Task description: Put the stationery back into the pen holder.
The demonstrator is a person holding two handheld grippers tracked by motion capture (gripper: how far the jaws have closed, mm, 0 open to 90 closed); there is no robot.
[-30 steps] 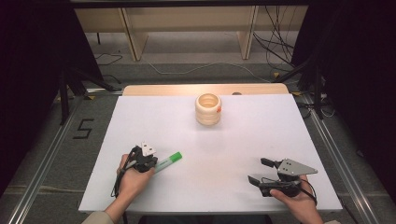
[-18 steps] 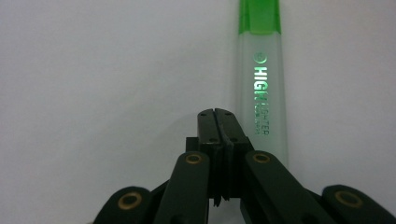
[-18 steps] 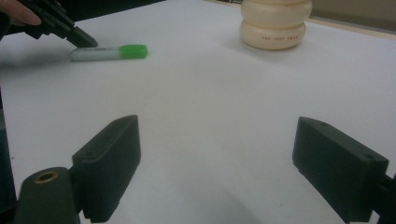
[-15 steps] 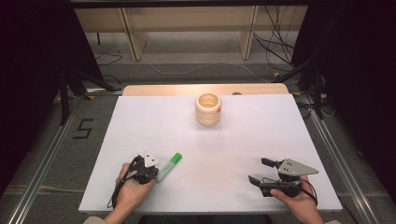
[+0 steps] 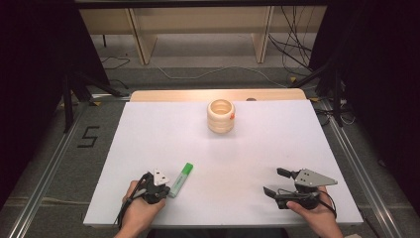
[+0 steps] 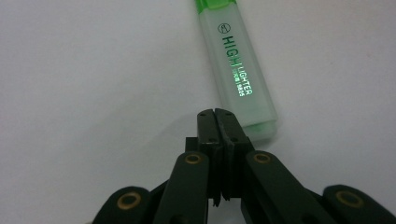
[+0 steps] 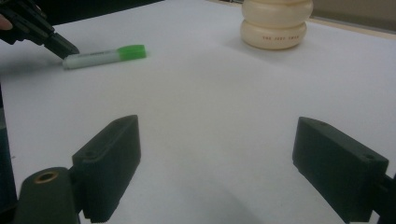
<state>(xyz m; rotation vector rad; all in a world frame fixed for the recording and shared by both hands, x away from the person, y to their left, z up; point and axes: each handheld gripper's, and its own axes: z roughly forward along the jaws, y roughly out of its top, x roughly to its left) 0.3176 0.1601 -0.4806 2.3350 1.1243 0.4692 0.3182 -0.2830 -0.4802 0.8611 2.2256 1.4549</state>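
High view: the left gripper (image 5: 166, 190) is seen at the near left of the table (image 5: 148, 124), jaws pressed together on nothing, tips just short of the highlighter (image 5: 181, 179) lying flat. A ridged cream pot (image 5: 221, 116) stands far centre. The right gripper (image 5: 275, 181) is held near right, jaws spread wide.

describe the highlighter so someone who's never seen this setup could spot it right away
On the white table, look at the near left part, just ahead of the left gripper, whose jaws are shut beside its end. The highlighter lies flat there: a pale translucent barrel with a bright green cap. The table's other object, a cream ringed holder, stands far back at centre.
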